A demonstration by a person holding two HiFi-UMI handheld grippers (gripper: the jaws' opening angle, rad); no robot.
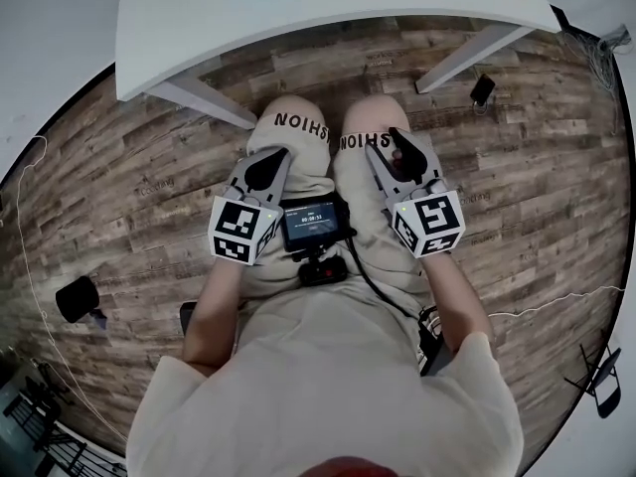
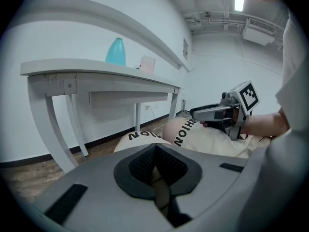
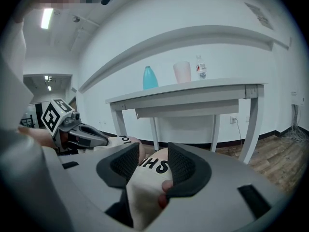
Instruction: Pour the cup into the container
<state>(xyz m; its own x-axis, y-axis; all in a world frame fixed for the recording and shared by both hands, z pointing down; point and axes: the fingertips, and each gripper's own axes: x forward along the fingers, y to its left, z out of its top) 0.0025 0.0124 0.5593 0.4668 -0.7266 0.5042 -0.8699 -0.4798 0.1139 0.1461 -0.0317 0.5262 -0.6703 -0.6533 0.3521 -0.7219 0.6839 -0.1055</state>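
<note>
**Grippers over the lap, table ahead**

A smooth white table point(image 1: 328, 13) with slanted legs stands on a wood-plank floor point(image 1: 537, 167) before plain white walls. On top, well apart from both grippers, sit a domed teal container point(image 3: 150, 78), a pale pink cup point(image 3: 182, 72) near it, and a small clear bottle point(image 3: 202, 69). The left gripper point(image 2: 154, 151) has its ribbed dark pads together and empty. The right gripper point(image 3: 153, 152) has its jaws partly apart over a beige-clad knee point(image 1: 370, 137), gripping nothing. Bare floor flanks the table.
</note>
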